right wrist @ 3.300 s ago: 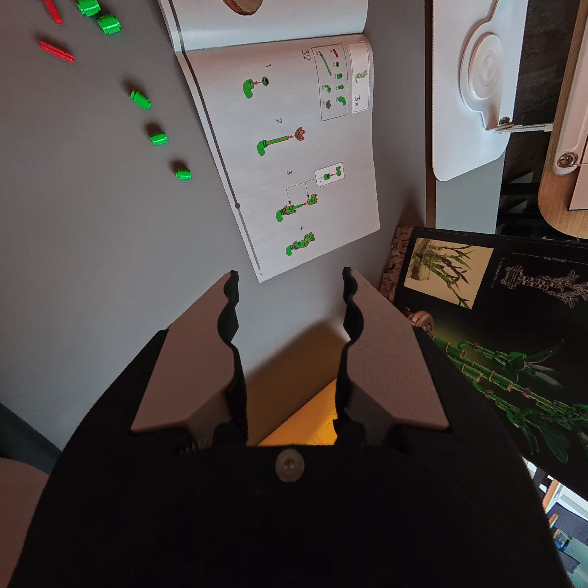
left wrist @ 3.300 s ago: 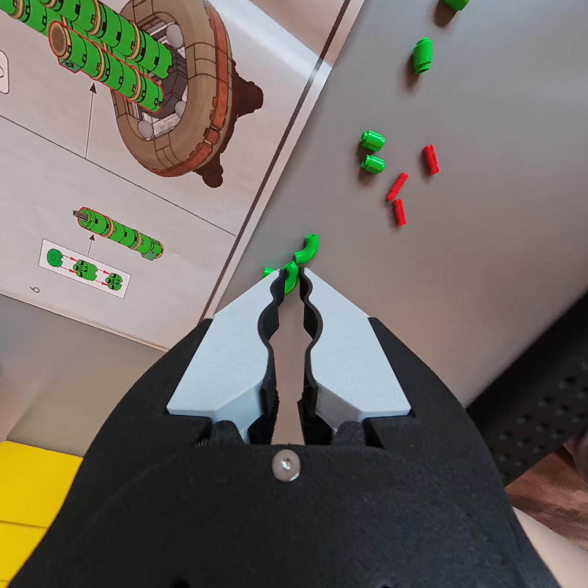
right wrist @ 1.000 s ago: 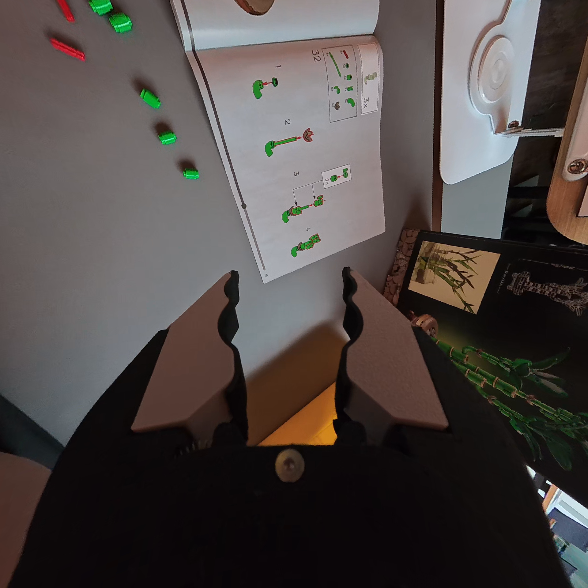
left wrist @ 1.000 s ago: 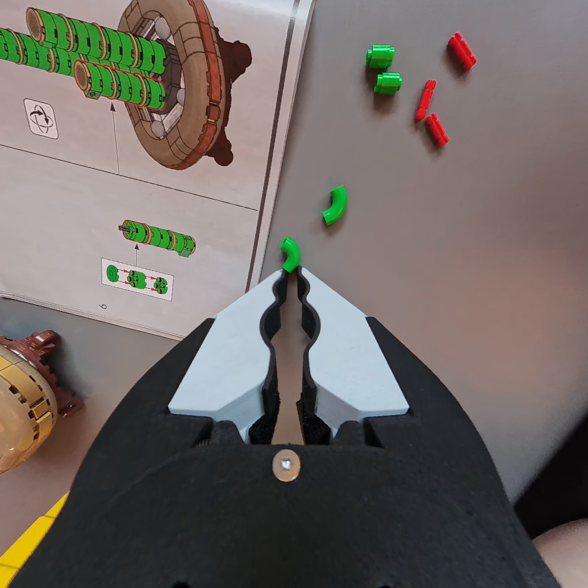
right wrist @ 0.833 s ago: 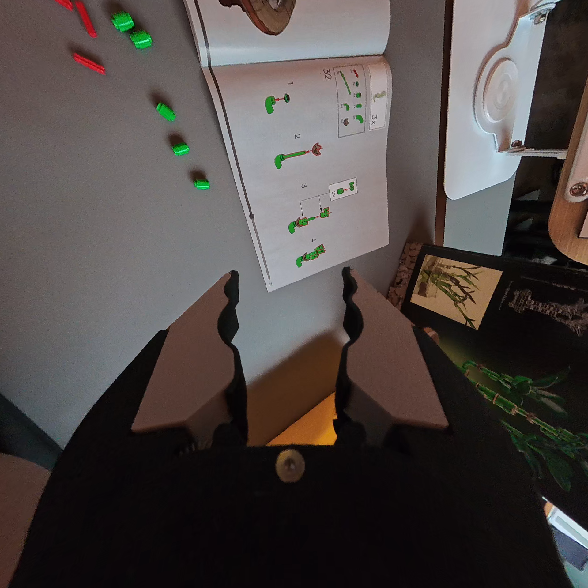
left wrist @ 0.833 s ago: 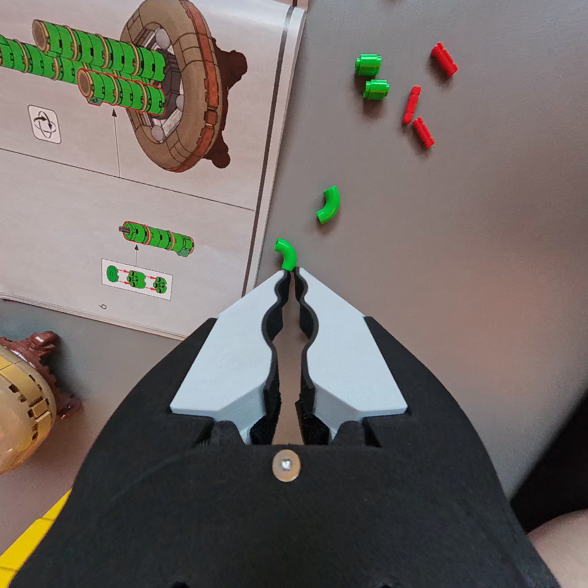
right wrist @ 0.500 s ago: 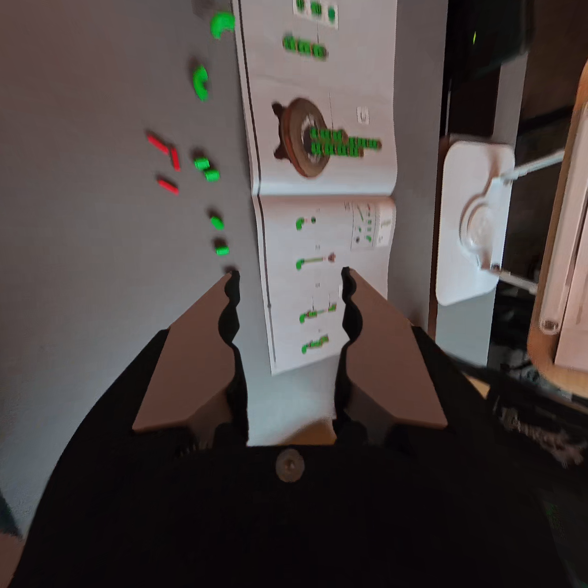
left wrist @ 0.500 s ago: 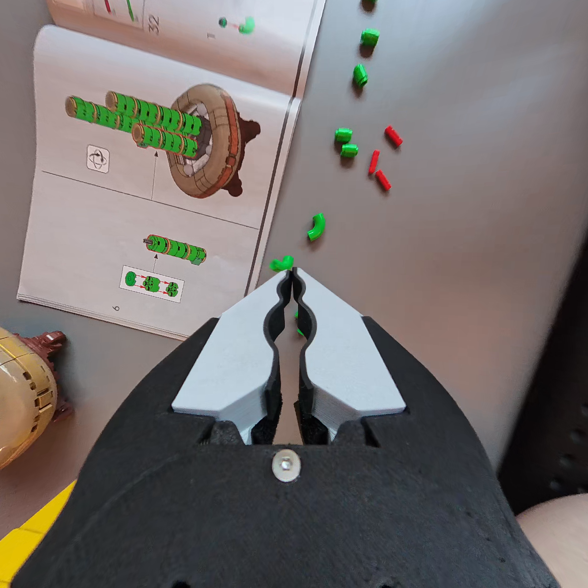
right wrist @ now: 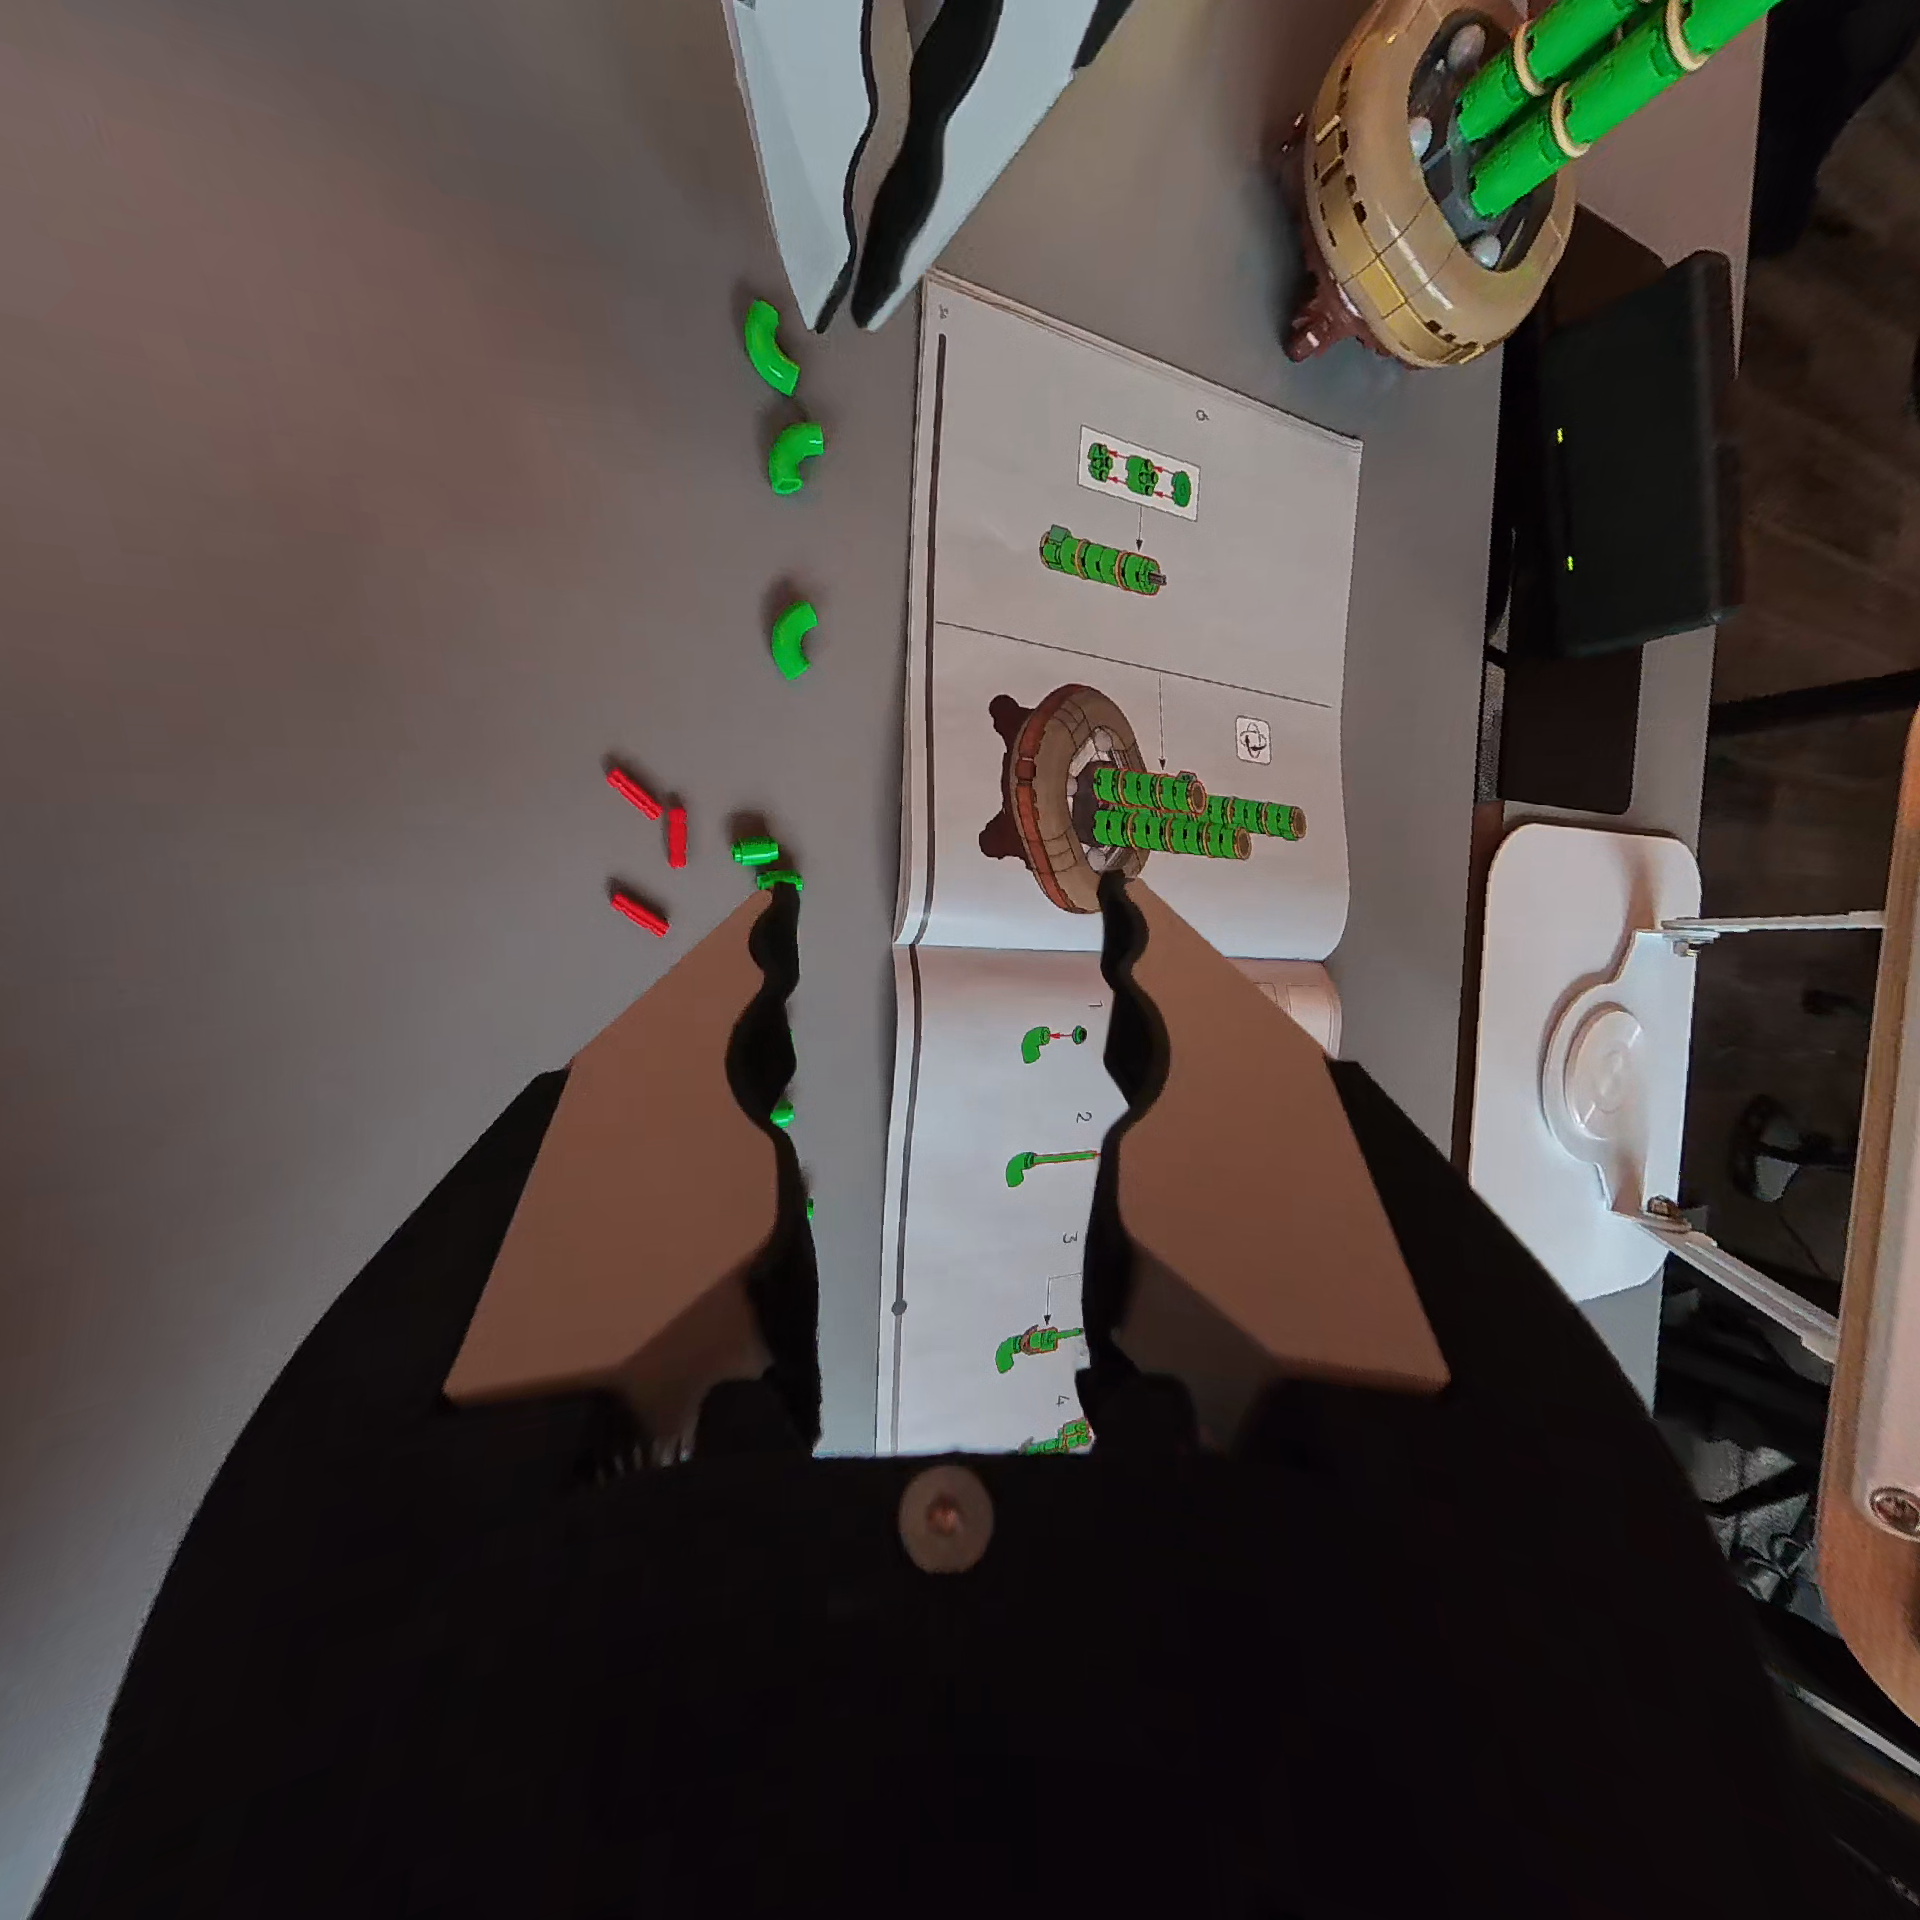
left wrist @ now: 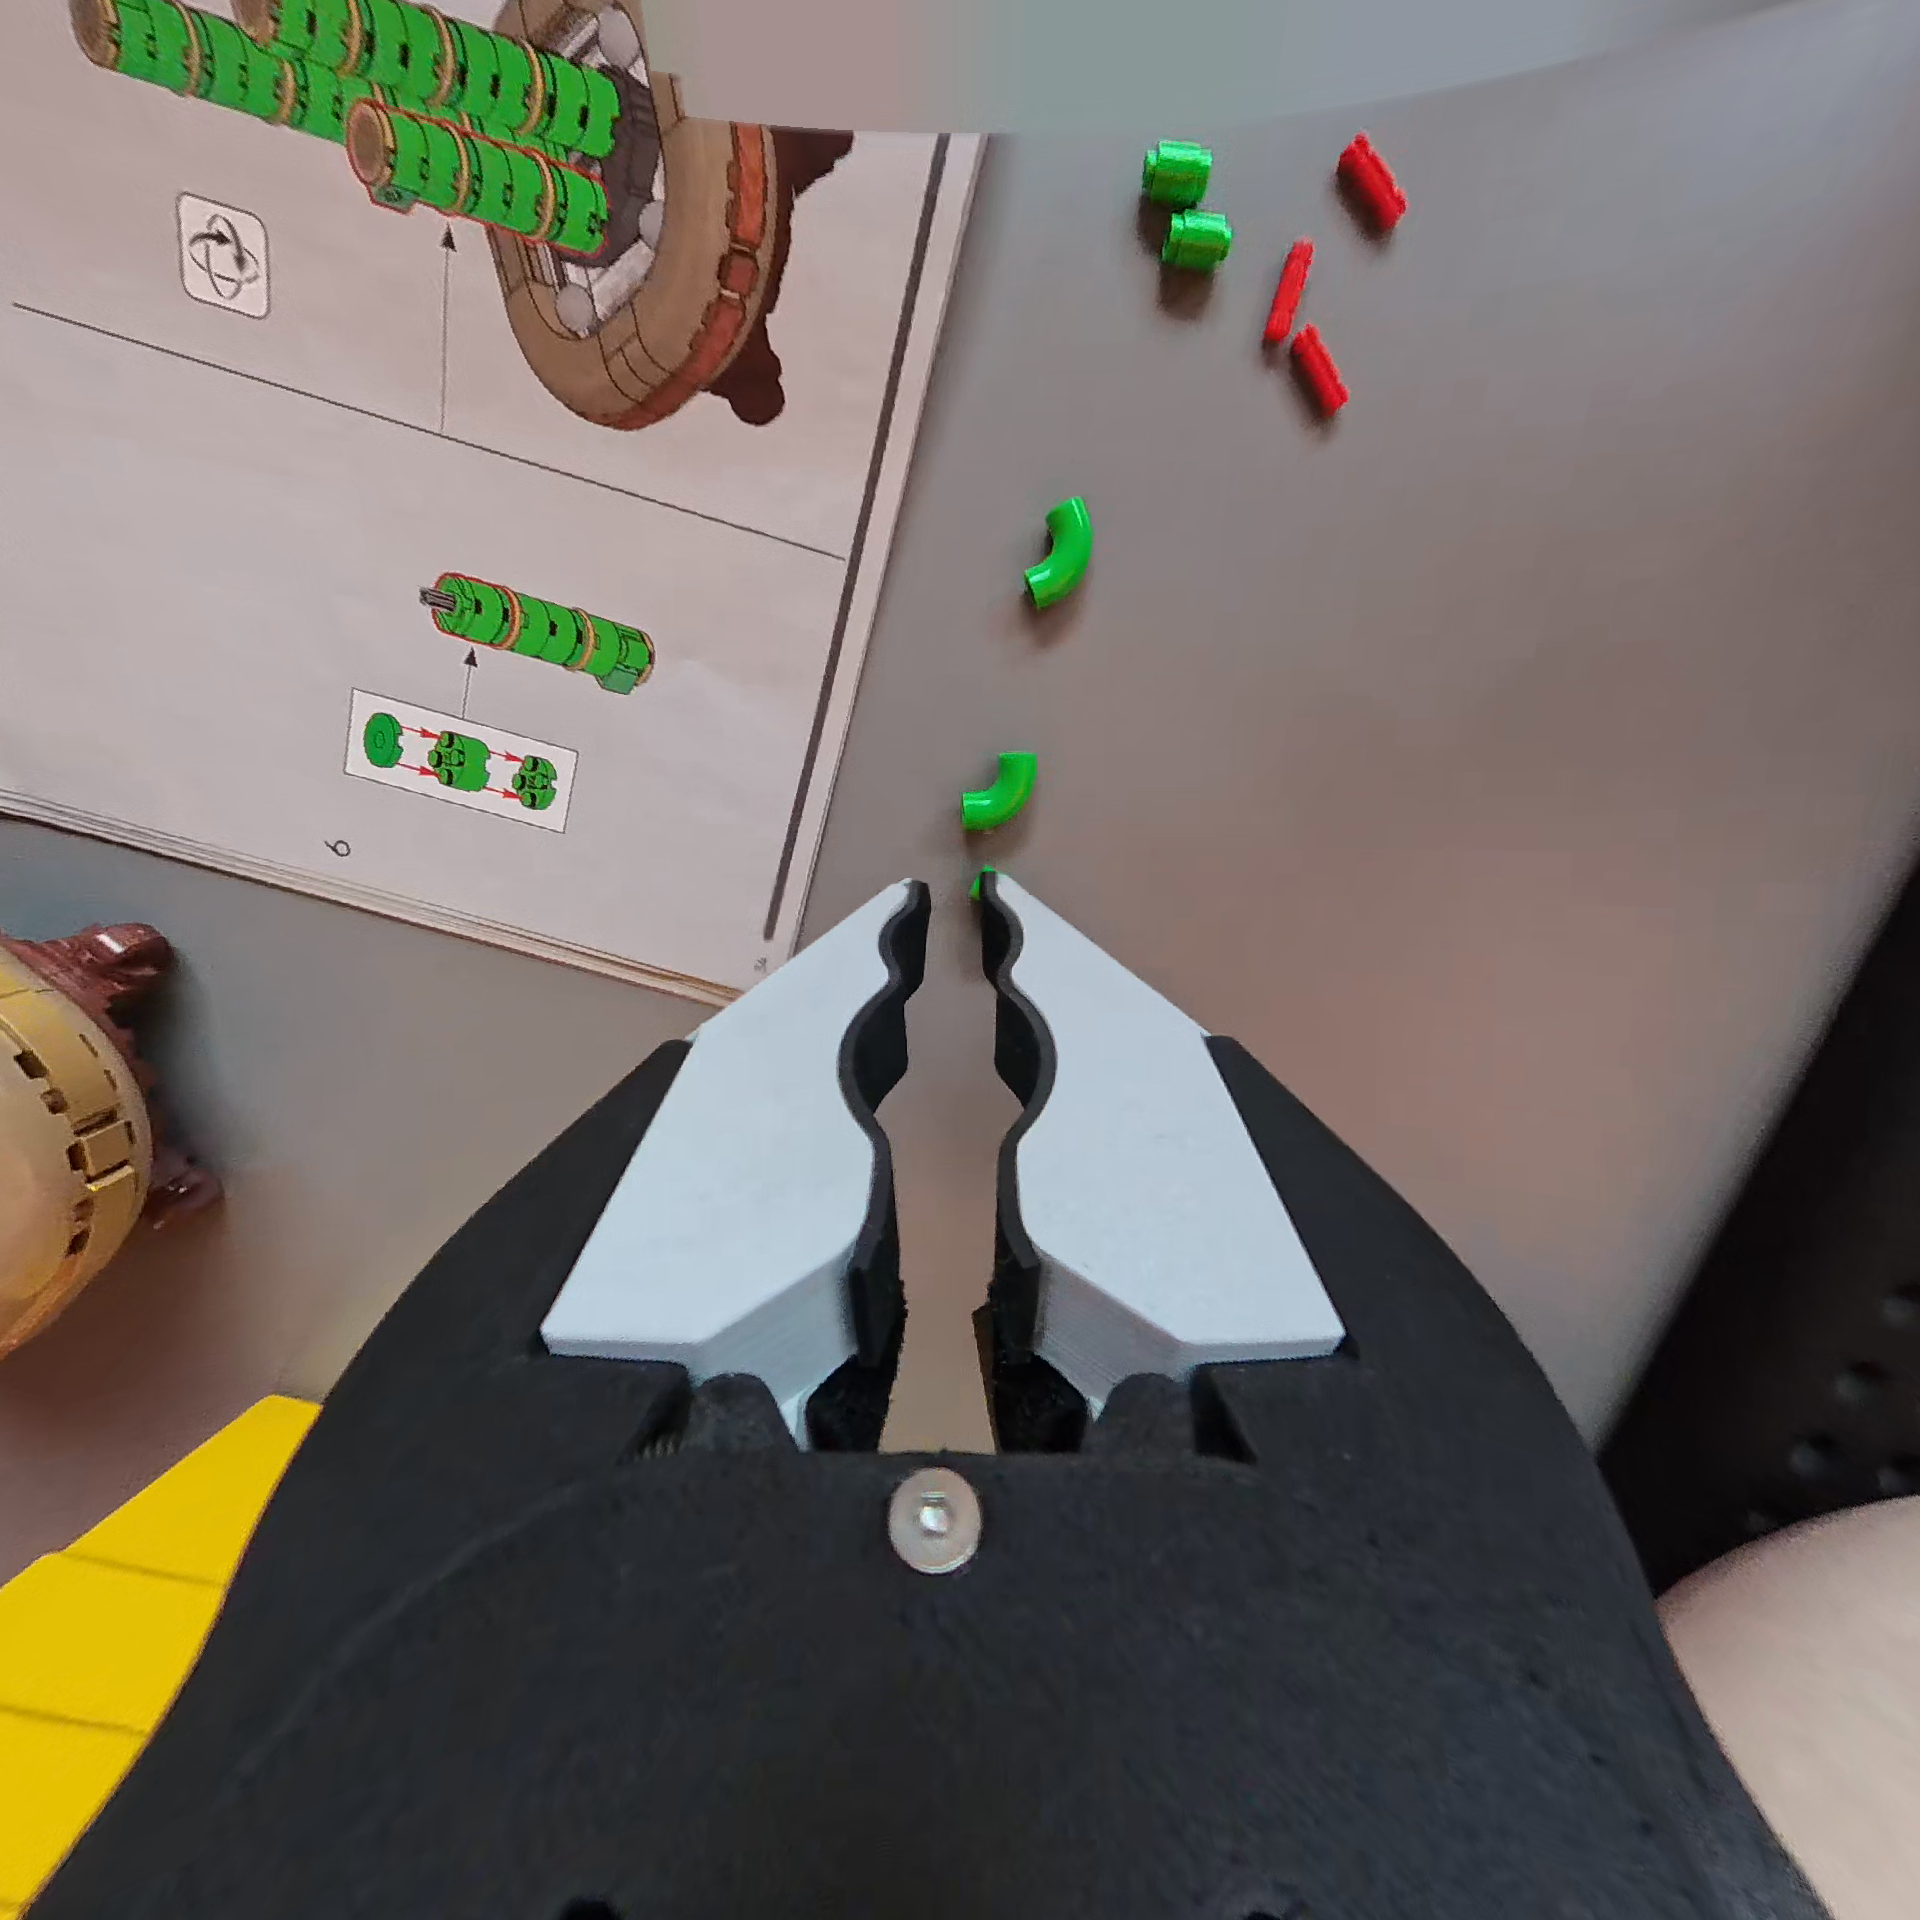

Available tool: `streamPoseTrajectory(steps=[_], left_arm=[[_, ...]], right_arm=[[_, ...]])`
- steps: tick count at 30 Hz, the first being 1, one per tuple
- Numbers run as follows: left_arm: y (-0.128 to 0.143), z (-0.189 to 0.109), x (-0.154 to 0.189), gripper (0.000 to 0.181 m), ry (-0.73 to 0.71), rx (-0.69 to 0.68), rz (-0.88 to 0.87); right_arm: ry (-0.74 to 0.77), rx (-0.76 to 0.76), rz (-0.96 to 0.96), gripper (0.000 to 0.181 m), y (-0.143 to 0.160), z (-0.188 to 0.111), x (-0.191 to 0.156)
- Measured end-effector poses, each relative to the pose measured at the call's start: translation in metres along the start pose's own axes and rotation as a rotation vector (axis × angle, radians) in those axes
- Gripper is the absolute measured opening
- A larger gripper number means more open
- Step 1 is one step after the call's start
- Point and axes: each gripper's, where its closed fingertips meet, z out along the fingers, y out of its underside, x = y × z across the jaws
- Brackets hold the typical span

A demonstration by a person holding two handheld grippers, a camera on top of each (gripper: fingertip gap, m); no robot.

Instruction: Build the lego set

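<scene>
Above a grey bench (left wrist: 1455,831) strewn with small bricks, the left gripper (left wrist: 951,894) hovers with its pale jaws nearly together, a narrow gap left at the tips and nothing clamped between them. A sliver of a green curved piece (left wrist: 978,886) peeks out at the tip of one jaw; seen from the right wrist view, that elbow (right wrist: 771,348) lies on the bench just beside the tips, and actual contact cannot be judged. Just past it sits a second green elbow (left wrist: 998,792), and farther along a third green elbow (left wrist: 1058,553), all three in a loose line beside the edge of the open instruction booklet (left wrist: 312,499). Beyond them lie two green round bricks (left wrist: 1187,206) close together and three red pins (left wrist: 1320,281) scattered to their side. At the left edge of the left wrist view, the tan and brown pot model (left wrist: 52,1143) rests on the bench near the booklet's corner, with a yellow block (left wrist: 94,1621) nearer the camera.

The right gripper (right wrist: 945,899) is held with its brown jaws wide apart and empty, over the booklet's fold; one jaw hides part of the round bricks and a few more green bits. Far across the bench, the pot model carries green stalks (right wrist: 1558,83). A white moulded tray (right wrist: 1579,1039) lies off the bench's far side.
</scene>
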Motion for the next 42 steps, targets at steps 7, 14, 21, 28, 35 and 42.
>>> streamPoseTrajectory(steps=[7, 14, 21, 28, 35, 42], left_arm=[[-0.003, 0.015, 0.003, 0.017, 0.011, -0.034, 0.041], [-0.004, 0.028, 0.004, 0.023, 0.037, -0.029, 0.057], [-0.003, 0.031, 0.005, 0.0, 0.042, -0.024, 0.085], [-0.002, 0.027, 0.004, 0.0, 0.04, -0.011, 0.083], [-0.006, 0.02, -0.007, 0.012, 0.001, 0.034, 0.032], [-0.006, 0.009, 0.004, 0.009, 0.08, 0.115, 0.047]], right_arm=[[-0.021, -0.009, -0.022, 0.058, 0.0, 0.003, -0.006], [-0.039, -0.016, -0.026, 0.058, 0.0, 0.007, -0.01], [-0.047, -0.006, -0.029, 0.058, -0.003, 0.009, -0.013], [-0.08, 0.035, -0.043, 0.058, -0.012, 0.021, -0.021], [-0.087, 0.029, -0.034, 0.058, -0.009, 0.025, -0.021], [-0.084, 0.026, -0.029, 0.058, -0.006, 0.021, -0.019]])
